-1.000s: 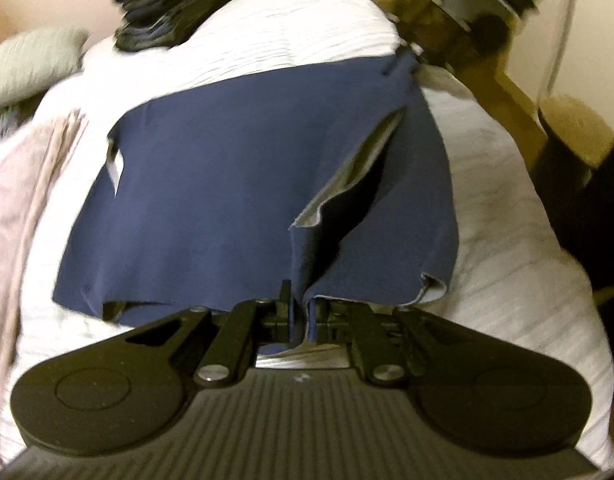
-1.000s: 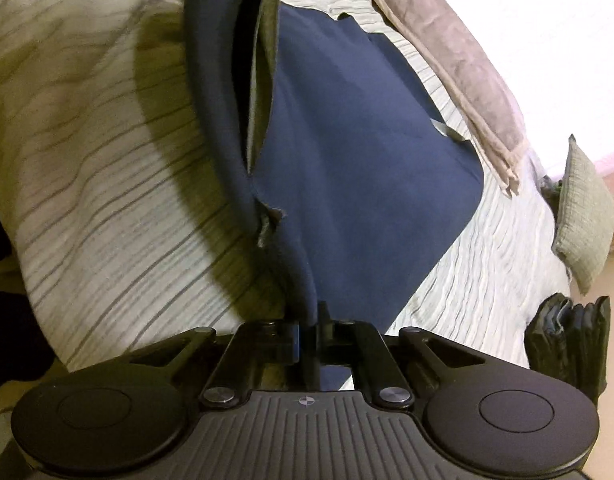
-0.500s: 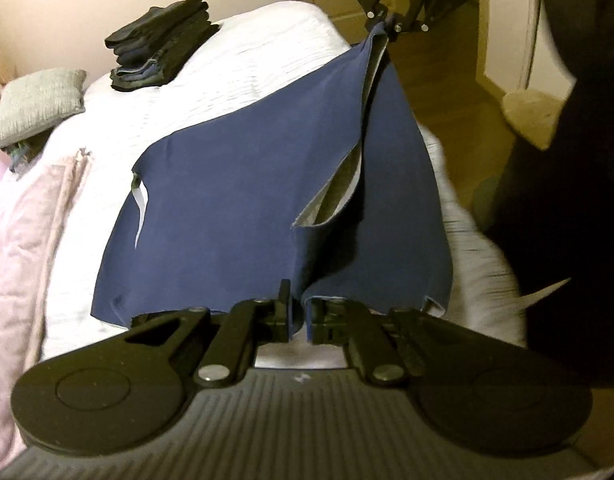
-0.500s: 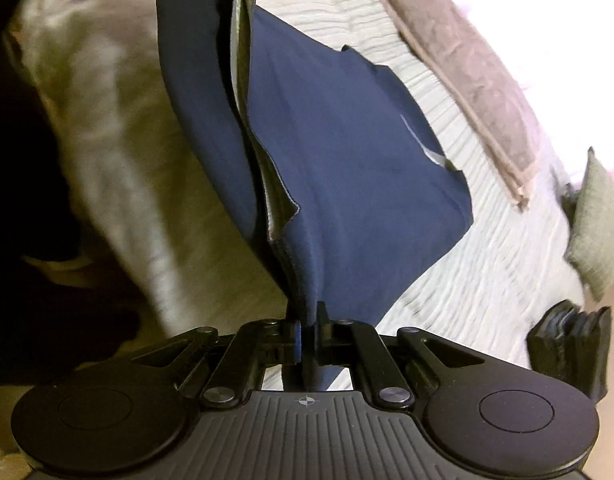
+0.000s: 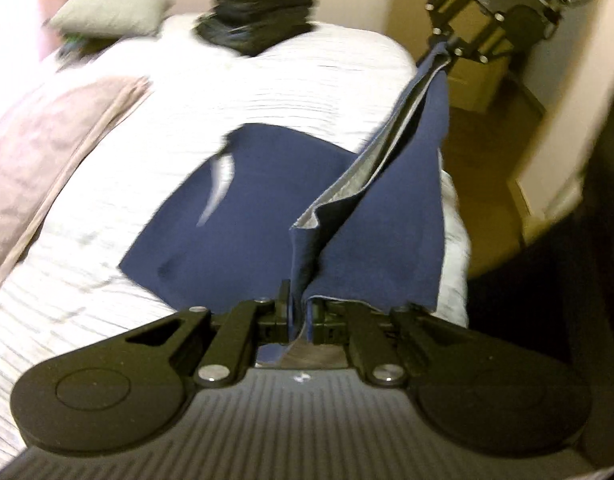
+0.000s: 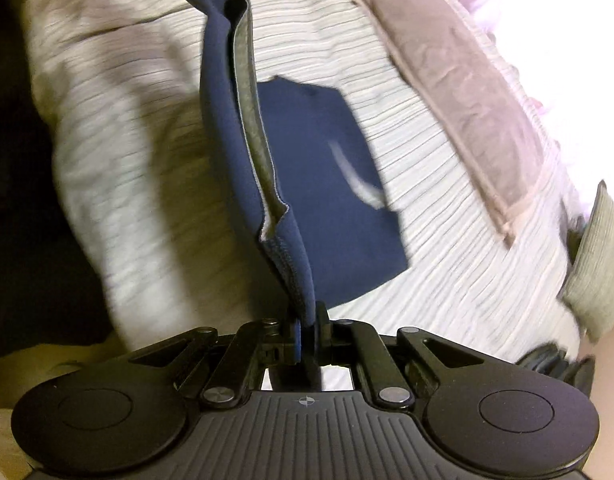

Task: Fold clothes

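A navy blue garment (image 5: 267, 208) with a grey inner side is stretched taut between my two grippers above a bed with a white ribbed cover (image 5: 291, 80). My left gripper (image 5: 298, 312) is shut on one corner of its hem. My right gripper (image 6: 306, 334) is shut on the other corner, and it also shows in the left wrist view as the right gripper (image 5: 453, 42) at the top right. The rest of the navy garment (image 6: 335, 184) trails down onto the bed, a white label showing on it.
A folded pink-beige blanket (image 5: 39, 152) lies along the bed's far side. A stack of dark folded clothes (image 5: 259, 12) and a grey-green cushion (image 5: 107, 10) sit at the bed's end. Wooden floor (image 5: 487, 184) and a white cabinet (image 5: 567, 128) lie beyond the bed's edge.
Both grippers have risen and pulled back from the bed with the garment's hem, so the hem is tauter and less of the cloth lies on the cover. The views are blurred by motion.
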Motion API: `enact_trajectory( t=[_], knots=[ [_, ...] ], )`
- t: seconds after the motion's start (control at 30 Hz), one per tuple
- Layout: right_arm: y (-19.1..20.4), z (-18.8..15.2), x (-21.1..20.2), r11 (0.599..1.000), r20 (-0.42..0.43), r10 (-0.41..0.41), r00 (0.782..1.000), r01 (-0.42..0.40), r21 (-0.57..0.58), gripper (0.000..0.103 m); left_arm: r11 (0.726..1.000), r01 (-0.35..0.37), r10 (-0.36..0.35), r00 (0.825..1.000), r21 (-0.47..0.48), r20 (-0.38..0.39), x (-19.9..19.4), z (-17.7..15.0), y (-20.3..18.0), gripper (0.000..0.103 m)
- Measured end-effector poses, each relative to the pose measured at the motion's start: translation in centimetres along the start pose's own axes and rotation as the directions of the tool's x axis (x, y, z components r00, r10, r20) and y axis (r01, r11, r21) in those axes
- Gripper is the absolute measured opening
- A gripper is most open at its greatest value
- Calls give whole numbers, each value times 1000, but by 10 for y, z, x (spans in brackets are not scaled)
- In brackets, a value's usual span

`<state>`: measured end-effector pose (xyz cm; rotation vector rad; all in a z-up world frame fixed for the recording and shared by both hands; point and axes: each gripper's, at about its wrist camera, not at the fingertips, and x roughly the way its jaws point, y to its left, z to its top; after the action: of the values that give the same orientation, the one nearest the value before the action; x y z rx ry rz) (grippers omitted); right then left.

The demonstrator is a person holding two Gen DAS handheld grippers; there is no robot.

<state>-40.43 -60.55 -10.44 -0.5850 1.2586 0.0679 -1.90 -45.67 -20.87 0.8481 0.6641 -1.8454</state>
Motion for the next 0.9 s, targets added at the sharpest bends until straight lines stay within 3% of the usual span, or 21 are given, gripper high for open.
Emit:
enact_trajectory(
  t=[0.13, 0.3, 0.4, 0.63, 0.77, 0.83, 0.9],
  knots=[
    [-70, 7, 40, 997, 40, 75, 996, -76, 33, 3, 989, -28, 22, 999, -147, -44, 23, 13, 40, 3],
    [-138, 10, 106, 981, 76, 178, 981, -183, 58, 4, 942, -72, 37, 993, -327, -114, 60, 22, 86, 4],
    [-161, 5, 143, 966, 88, 233, 969, -241, 95, 4, 904, -102, 42, 987, -415, -152, 85, 26, 108, 4],
    [-200, -1, 206, 911, 114, 337, 935, -354, 211, 4, 841, -136, 24, 976, -524, -215, 127, 17, 141, 4],
    [-219, -9, 232, 834, 158, 377, 913, -408, 371, 5, 782, -113, -17, 979, -613, -202, 144, -4, 157, 5],
    [-224, -18, 240, 784, 188, 368, 911, -412, 464, 20, 757, -101, -33, 981, -646, -192, 150, -12, 161, 6],
    [-232, -30, 235, 725, 234, 304, 924, -384, 572, 46, 743, -92, -42, 982, -663, -183, 150, -16, 162, 6]
  ],
)
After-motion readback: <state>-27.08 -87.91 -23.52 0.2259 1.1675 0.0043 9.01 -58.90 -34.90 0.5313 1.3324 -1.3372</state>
